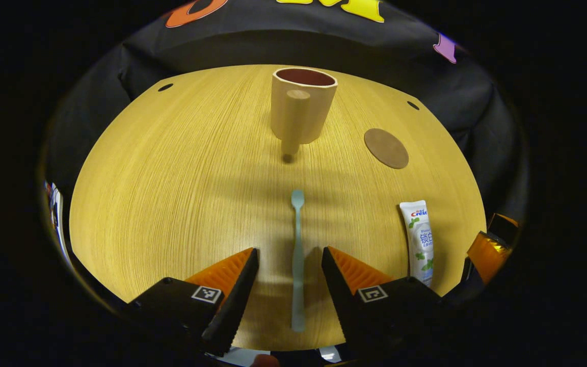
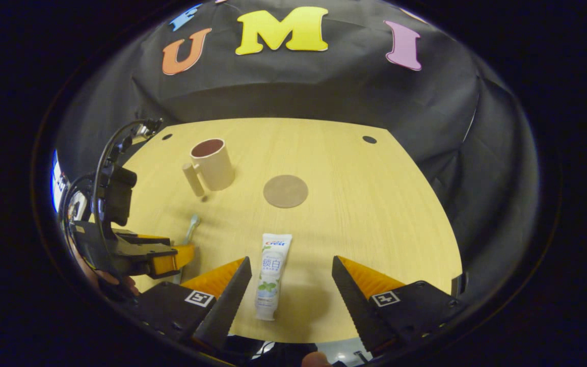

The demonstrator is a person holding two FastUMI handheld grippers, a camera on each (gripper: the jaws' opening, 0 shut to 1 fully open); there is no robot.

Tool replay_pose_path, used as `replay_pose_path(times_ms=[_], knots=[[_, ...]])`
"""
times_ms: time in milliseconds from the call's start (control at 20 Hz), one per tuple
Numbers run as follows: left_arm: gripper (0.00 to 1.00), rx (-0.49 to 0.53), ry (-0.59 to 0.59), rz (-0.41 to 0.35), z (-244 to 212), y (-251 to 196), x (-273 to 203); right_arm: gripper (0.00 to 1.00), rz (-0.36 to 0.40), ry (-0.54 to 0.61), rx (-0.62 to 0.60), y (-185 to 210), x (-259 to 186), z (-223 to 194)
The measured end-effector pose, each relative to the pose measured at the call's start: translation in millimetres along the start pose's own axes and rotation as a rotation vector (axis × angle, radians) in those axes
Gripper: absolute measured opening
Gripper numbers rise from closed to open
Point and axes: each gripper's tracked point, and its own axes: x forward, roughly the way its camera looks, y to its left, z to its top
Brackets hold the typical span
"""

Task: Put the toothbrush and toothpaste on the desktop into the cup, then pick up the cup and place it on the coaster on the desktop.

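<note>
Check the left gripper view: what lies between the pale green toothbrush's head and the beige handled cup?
Only bare wooden desktop, crossed by shadow. In the left gripper view the toothbrush points at the cup, whose peg handle faces it; the brown round coaster sits off to the side.

In the right gripper view the left tongs (image 2: 179, 257) hide most of the toothbrush (image 2: 192, 224).

A light wooden table (image 2: 375, 204) with small dark holes (image 2: 369, 139) near its far corners stands against a creased black cloth wall (image 2: 324, 92), lit evenly from above.
</note>
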Motion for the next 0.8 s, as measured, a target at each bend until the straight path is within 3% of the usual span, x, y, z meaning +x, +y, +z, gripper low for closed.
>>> replay_pose_path(times_ms=[100, 150, 250, 450, 500, 800], knots=[[0.77, 0.021, -0.007, 0.009, 3, 3, 1, 0.98, -0.005, 0.002, -0.001, -1, 0, 0], [0.79, 0.032, -0.006, 0.018, 4, 4, 0, 0.97, -0.009, 0.002, -0.003, -2, 0, 1], [0.67, 0.042, 0.000, 0.036, 4, 8, 2, 0.98, -0.010, 0.006, -0.007, -1, 0, -1], [0.22, 0.016, -0.002, 0.065, 6, 18, 1, 0.96, -0.011, 0.003, -0.012, 0, 2, -1], [0.17, -0.003, -0.003, 0.057, 6, 19, 0, 0.98, -0.011, 0.004, -0.013, 1, 1, -1], [0.07, -0.010, -0.018, 0.031, 3, 22, -4, 0.96, 0.000, 0.037, -0.007, 8, 9, -12]])
